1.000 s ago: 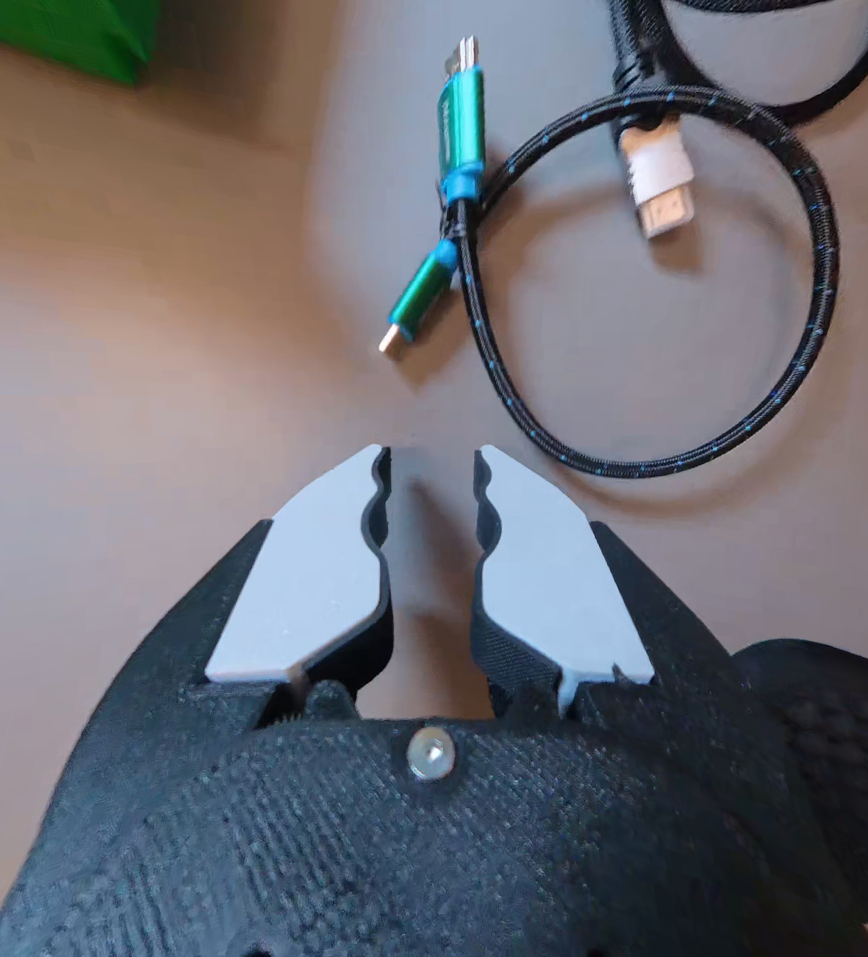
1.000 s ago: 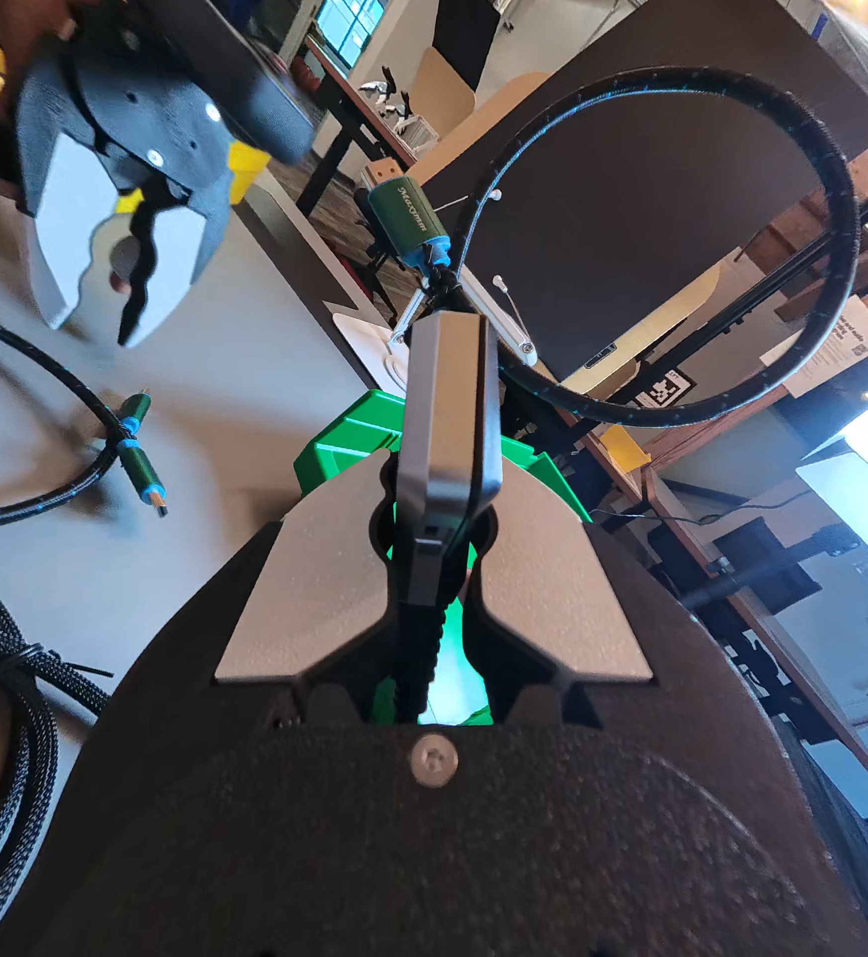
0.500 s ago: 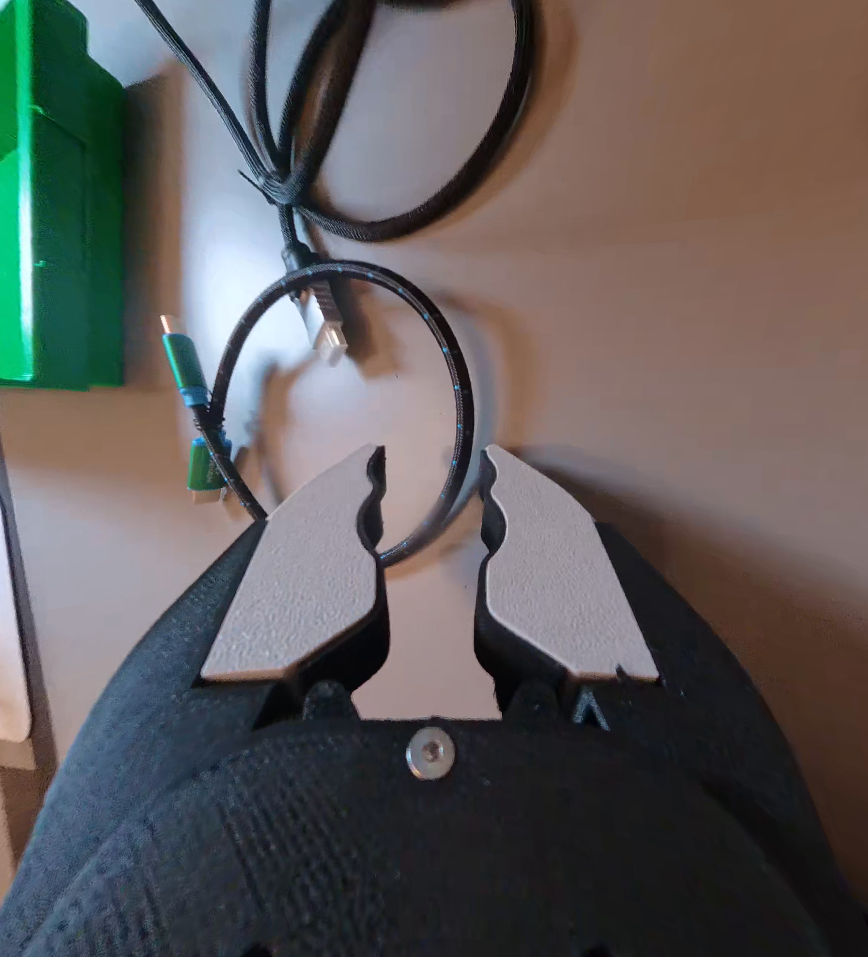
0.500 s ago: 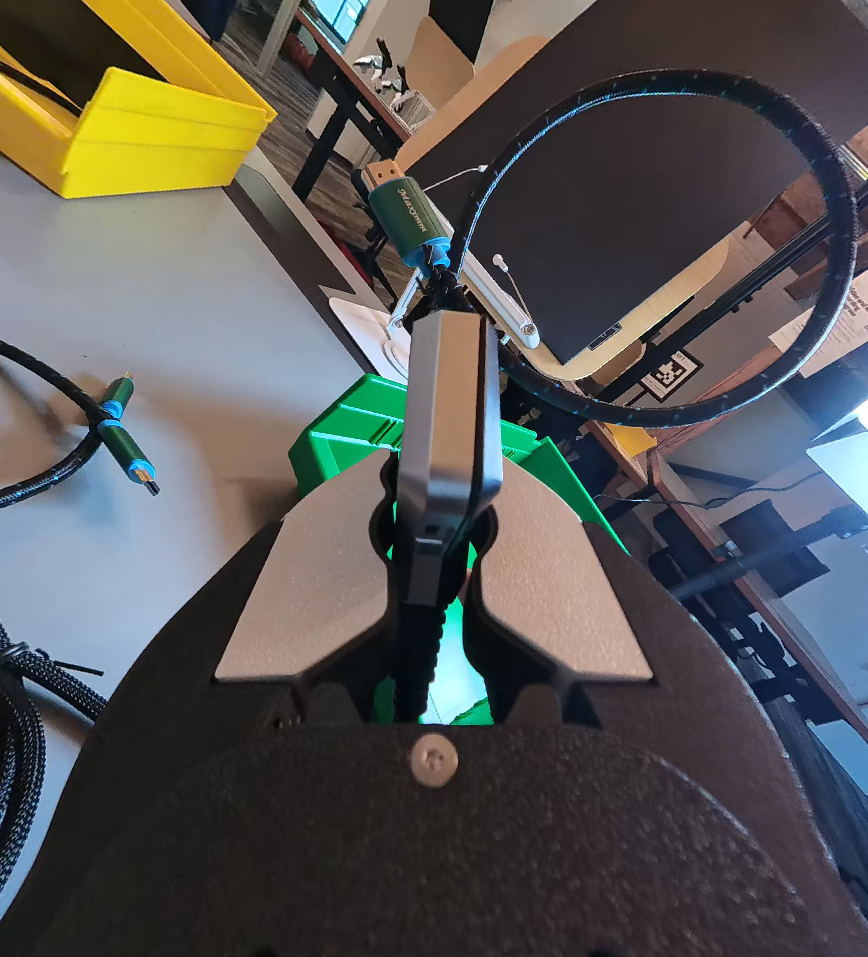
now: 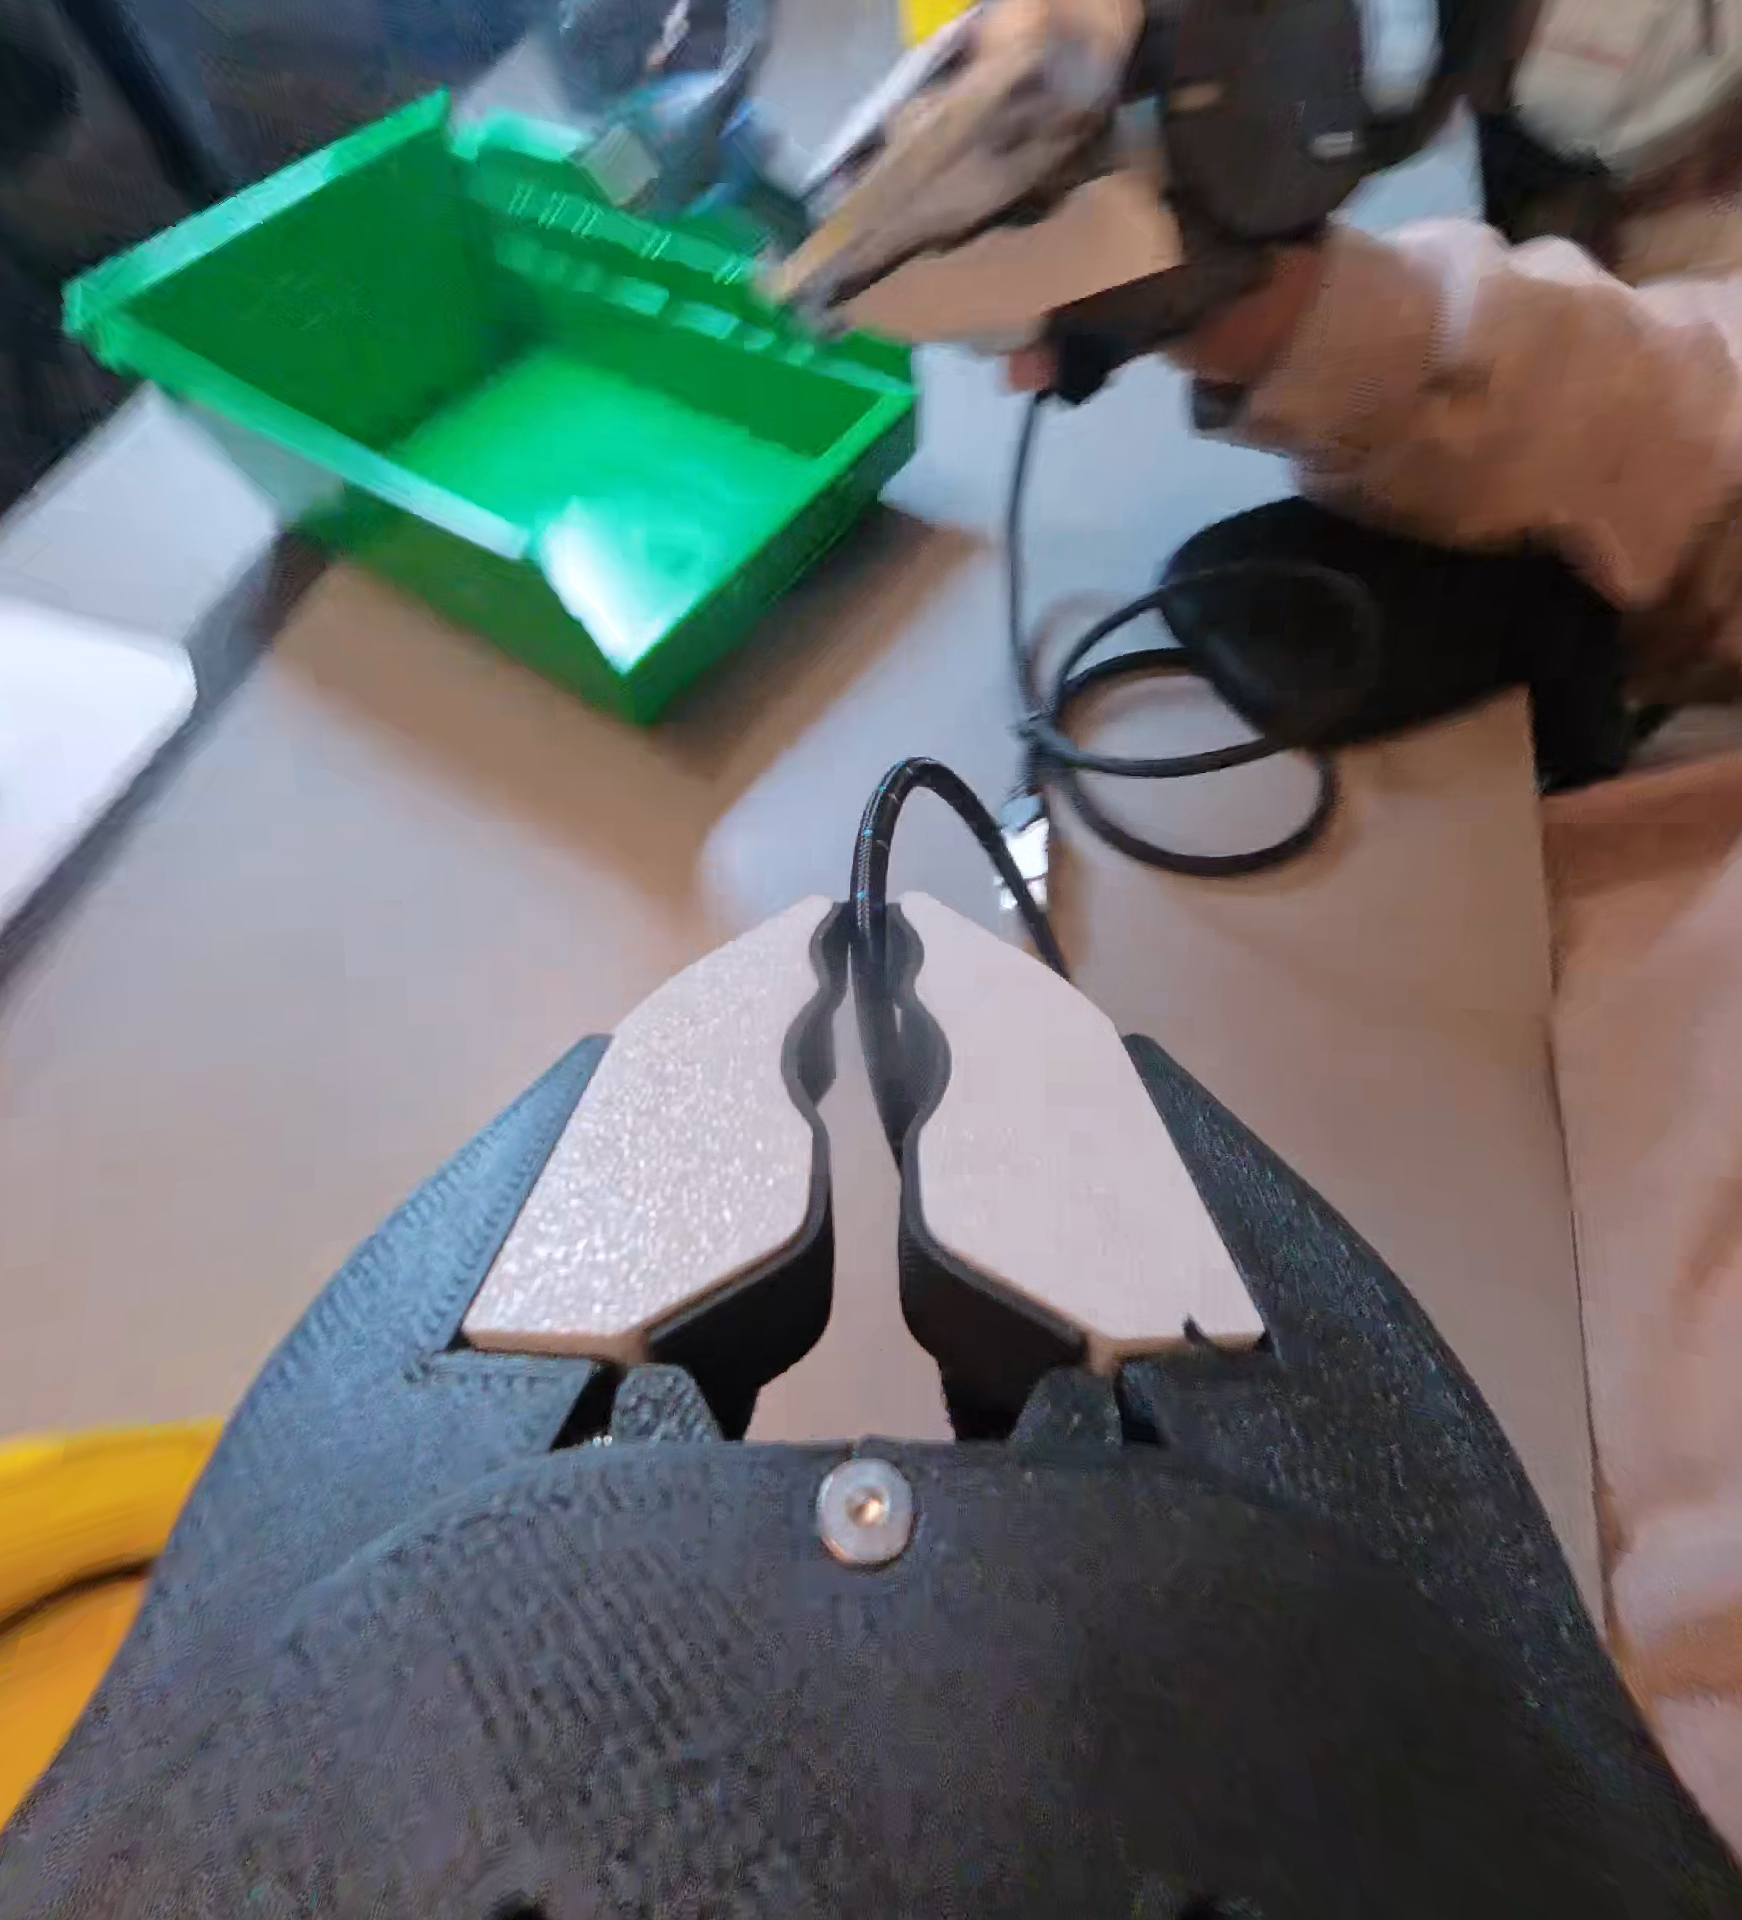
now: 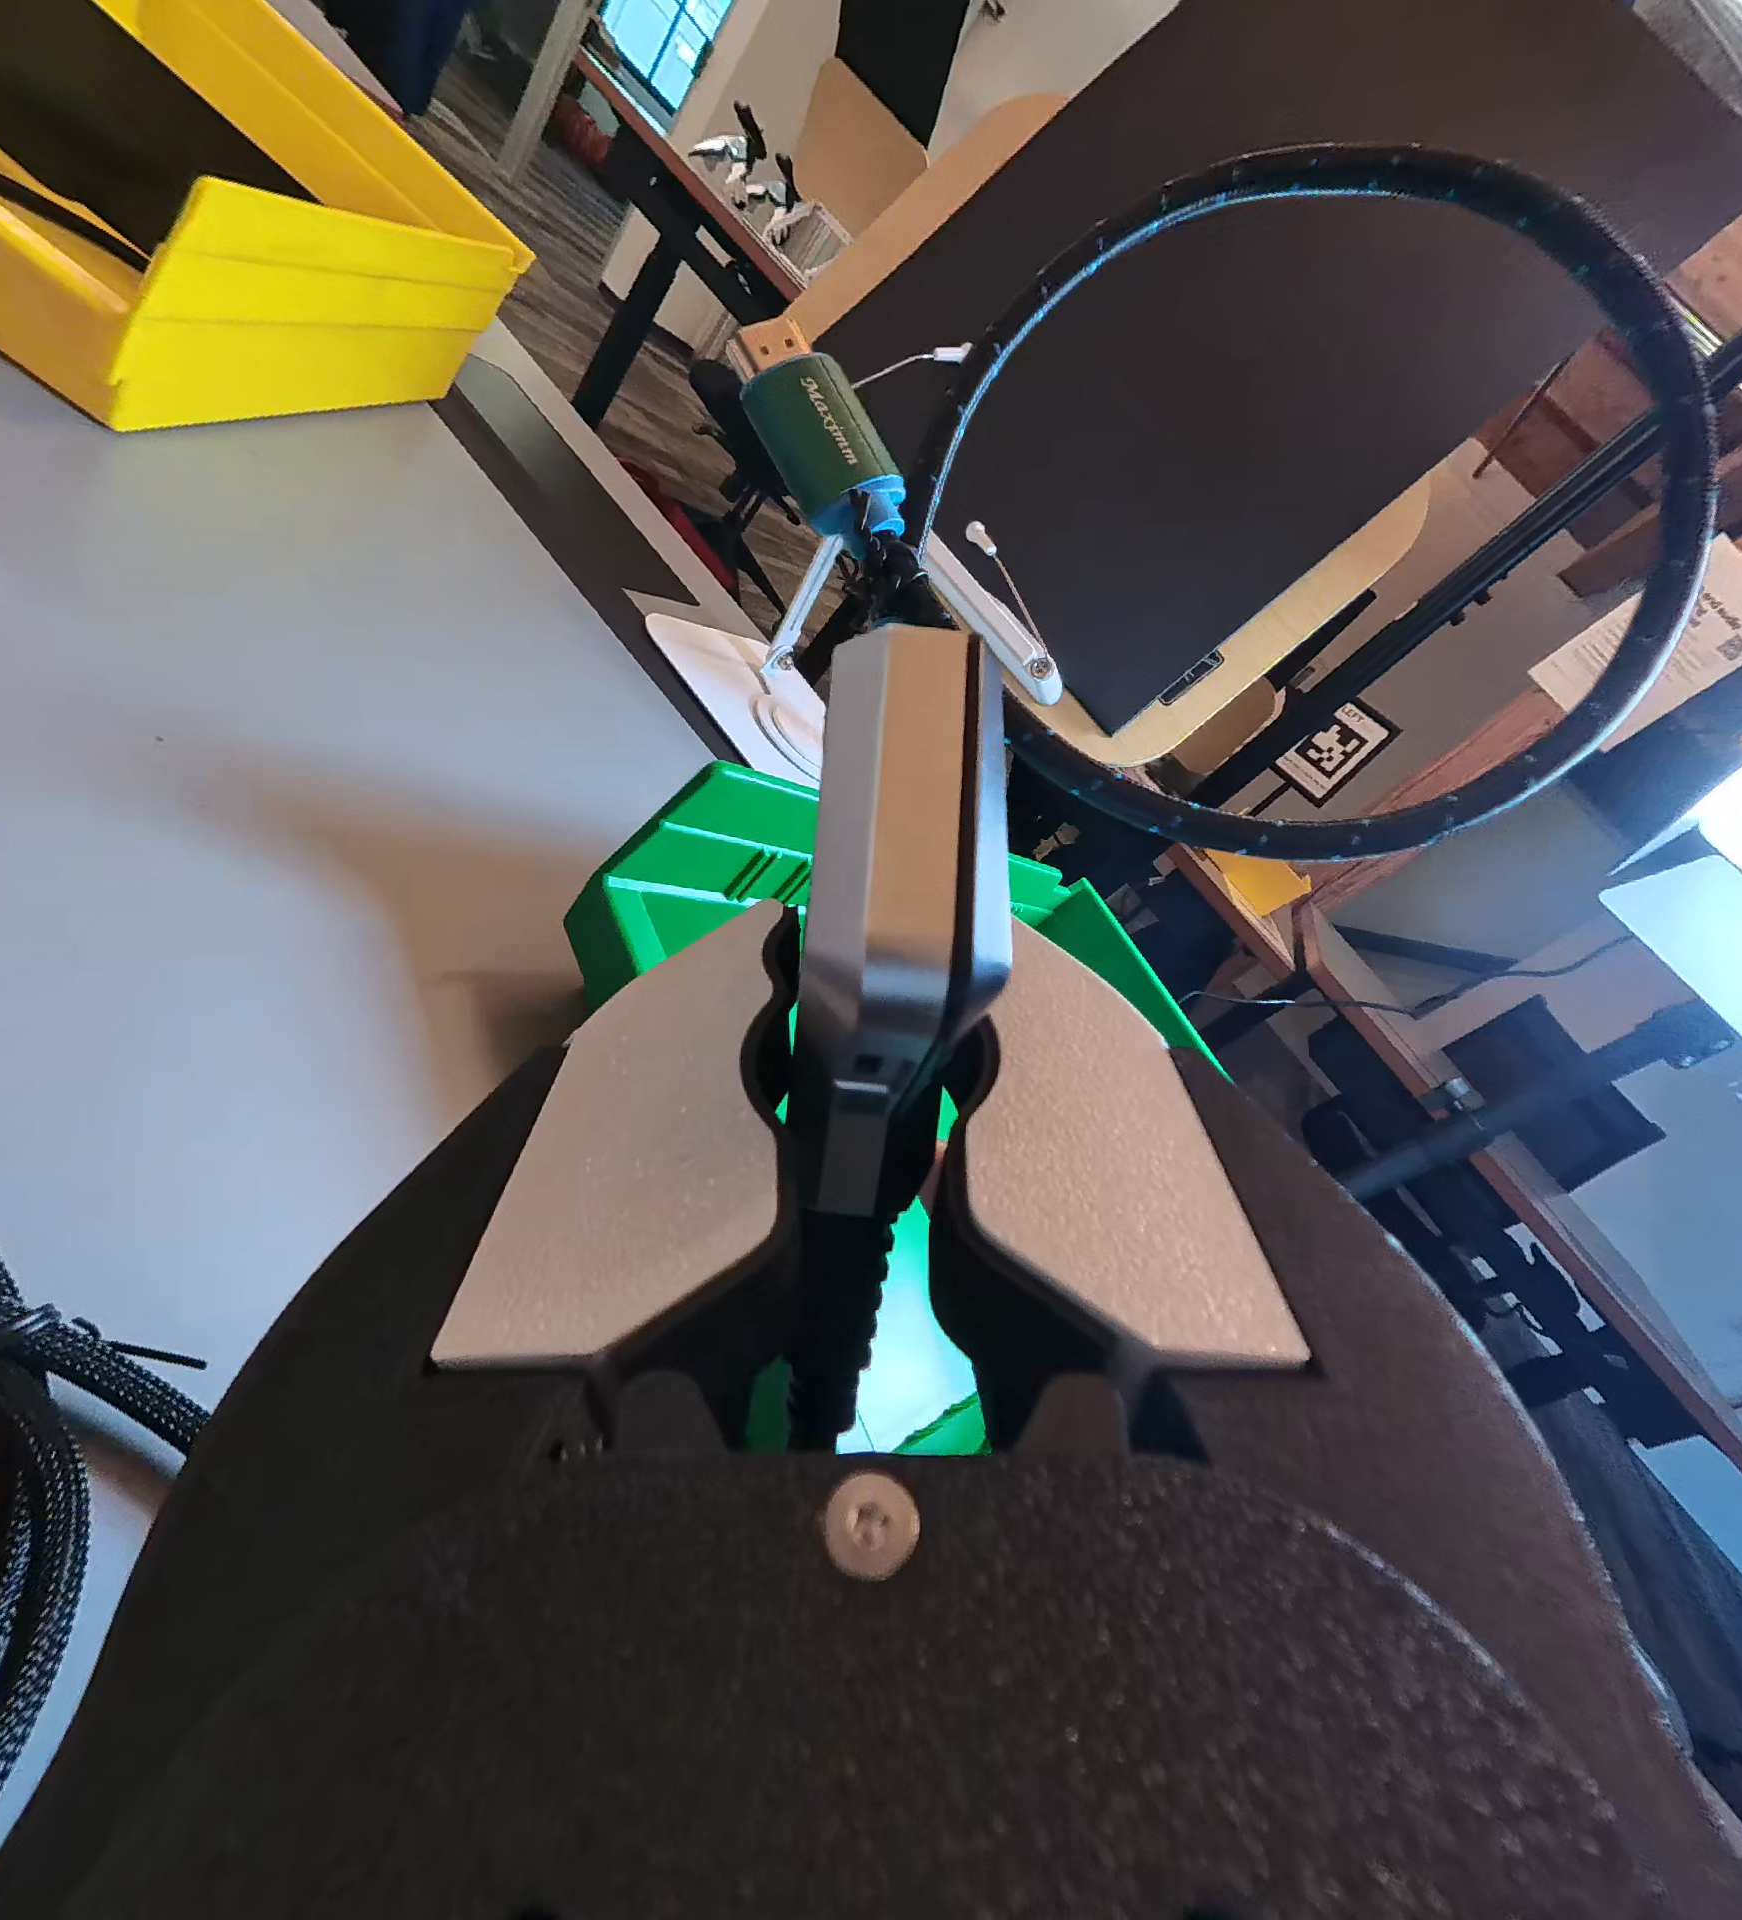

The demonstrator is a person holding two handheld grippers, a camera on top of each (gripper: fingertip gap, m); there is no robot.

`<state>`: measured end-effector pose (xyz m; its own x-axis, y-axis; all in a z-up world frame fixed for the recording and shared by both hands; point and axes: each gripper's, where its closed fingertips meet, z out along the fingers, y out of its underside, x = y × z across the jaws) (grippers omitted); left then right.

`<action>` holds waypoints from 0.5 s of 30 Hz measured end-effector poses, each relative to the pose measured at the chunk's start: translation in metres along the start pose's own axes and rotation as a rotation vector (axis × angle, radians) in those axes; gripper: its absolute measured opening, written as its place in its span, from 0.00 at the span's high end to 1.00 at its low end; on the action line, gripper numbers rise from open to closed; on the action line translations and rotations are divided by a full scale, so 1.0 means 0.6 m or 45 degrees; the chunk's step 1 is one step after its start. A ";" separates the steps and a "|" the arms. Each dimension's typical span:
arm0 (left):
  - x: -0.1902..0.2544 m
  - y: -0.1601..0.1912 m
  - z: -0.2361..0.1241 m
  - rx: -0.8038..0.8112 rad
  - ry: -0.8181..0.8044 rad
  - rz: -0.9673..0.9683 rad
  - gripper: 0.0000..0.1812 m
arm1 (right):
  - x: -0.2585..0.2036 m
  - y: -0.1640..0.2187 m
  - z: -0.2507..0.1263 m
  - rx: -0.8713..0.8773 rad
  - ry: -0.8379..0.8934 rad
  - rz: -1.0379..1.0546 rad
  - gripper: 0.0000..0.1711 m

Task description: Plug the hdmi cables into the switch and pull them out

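Half a second ago the left gripper [image 5: 872, 920] stood spread above a braided cable loop on the table; now its fingers are pinched on that black braided HDMI cable [image 5: 888, 831], which arches up out of the tips and drops back toward the table [image 5: 379, 935]. Its view has swung from looking down to looking across the table, so the cable seems to be lifted. Which plug end is nearest cannot be told; a pale connector [image 5: 1028, 821] lies just beyond the tips, blurred.

Opposite, the right gripper [image 6: 888, 935] matches the earlier view: clamped on the grey HDMI switch [image 6: 903, 831], held edge-up over the green bin [image 6: 680, 883]. A green-shelled plug [image 6: 815, 431] and a braided loop [image 6: 1469, 520] stand above the switch's far end. From the left view, the right gripper [image 5: 950, 208] hovers past the green bin [image 5: 493, 416], blurred.

Judging by this, a cable is now in hand, and bringing its plug to a port comes next.
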<state>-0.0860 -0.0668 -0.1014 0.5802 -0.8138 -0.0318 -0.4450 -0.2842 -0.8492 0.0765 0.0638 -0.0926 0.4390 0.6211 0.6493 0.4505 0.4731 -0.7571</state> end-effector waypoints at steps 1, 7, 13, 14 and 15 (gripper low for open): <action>-0.029 0.030 0.010 -0.049 0.006 -0.128 0.96 | -0.001 0.000 -0.001 -0.003 0.001 -0.009 0.85; -0.104 0.176 0.055 -0.310 -0.124 -0.205 0.88 | -0.006 0.006 0.002 -0.015 -0.010 -0.022 0.85; 0.016 0.120 0.049 -0.269 0.063 -0.011 0.79 | -0.011 0.013 0.007 -0.030 -0.032 -0.015 0.85; 0.050 0.124 0.055 -0.307 0.131 -0.008 0.79 | -0.011 0.012 0.006 -0.029 -0.031 -0.018 0.85; 0.076 0.133 0.063 -0.360 0.165 0.015 0.79 | -0.012 0.011 0.006 -0.028 -0.031 -0.022 0.85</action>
<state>-0.0691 -0.1075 -0.1910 0.4900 -0.8707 0.0420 -0.6342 -0.3891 -0.6681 0.0736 0.0647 -0.1023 0.4125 0.6280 0.6599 0.4747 0.4701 -0.7441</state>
